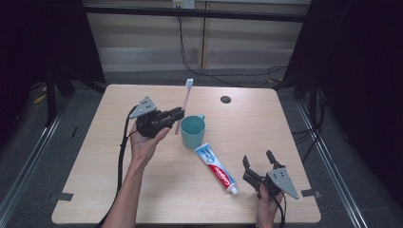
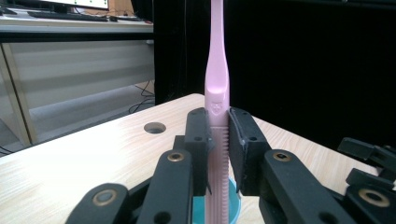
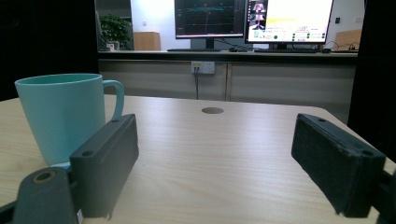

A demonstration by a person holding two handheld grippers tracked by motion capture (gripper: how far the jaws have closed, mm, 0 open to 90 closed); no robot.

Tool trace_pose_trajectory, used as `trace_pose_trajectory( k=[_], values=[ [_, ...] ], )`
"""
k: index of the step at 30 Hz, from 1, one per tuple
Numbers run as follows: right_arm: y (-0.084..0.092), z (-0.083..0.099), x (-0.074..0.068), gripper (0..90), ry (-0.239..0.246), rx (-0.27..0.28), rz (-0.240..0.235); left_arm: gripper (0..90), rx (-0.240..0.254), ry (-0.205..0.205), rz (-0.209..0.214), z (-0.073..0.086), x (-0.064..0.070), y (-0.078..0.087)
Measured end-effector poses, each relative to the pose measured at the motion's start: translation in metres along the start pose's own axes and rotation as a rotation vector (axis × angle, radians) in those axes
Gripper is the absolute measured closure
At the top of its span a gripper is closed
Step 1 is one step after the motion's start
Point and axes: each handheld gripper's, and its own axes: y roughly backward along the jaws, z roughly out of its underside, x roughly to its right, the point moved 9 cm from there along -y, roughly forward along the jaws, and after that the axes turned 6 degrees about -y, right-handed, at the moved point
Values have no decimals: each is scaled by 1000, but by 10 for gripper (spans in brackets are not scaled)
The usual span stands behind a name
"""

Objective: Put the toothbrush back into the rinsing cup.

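On my left, the left gripper has its jaws clamped on the pink toothbrush, pads squeezing the ribbed handle from both sides. The brush stands nearly upright off the table, white bristle head on top, its lower end just above the rim of the teal mug, at the mug's left edge. Moving right, the toothpaste tube lies flat on the wood just beside the mug, cap pointing toward my right hand. Far right, the right gripper sits low near the table's near edge, jaws spread wide, nothing between them.
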Motion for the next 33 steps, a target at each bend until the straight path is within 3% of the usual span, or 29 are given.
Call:
trace_pose_trajectory(
  k=[2, 5, 12, 19, 25, 27, 33],
  values=[
    [0, 0, 0, 142, 2, 0, -1, 788, -10, -21, -9, -1, 0, -5],
    [0, 0, 0, 142, 0, 0, -2, 788, -1, -17, -2, -2, 0, -9],
    [0, 0, 0, 149, 1, -2, -5, 788, 65, 69, 26, -6, -7, -22],
    [0, 0, 0, 150, 1, -2, -6, 788, 40, 47, 18, 1, -8, -31],
    [0, 0, 0, 150, 0, -2, -6, 788, 3, -4, 16, 9, -5, -39],
    [0, 0, 0, 150, 0, -2, -6, 788, 18, 11, 12, 12, -6, -40],
    [0, 0, 0, 150, 0, -2, -8, 788, 10, 2, 14, 18, -7, -41]
  ],
)
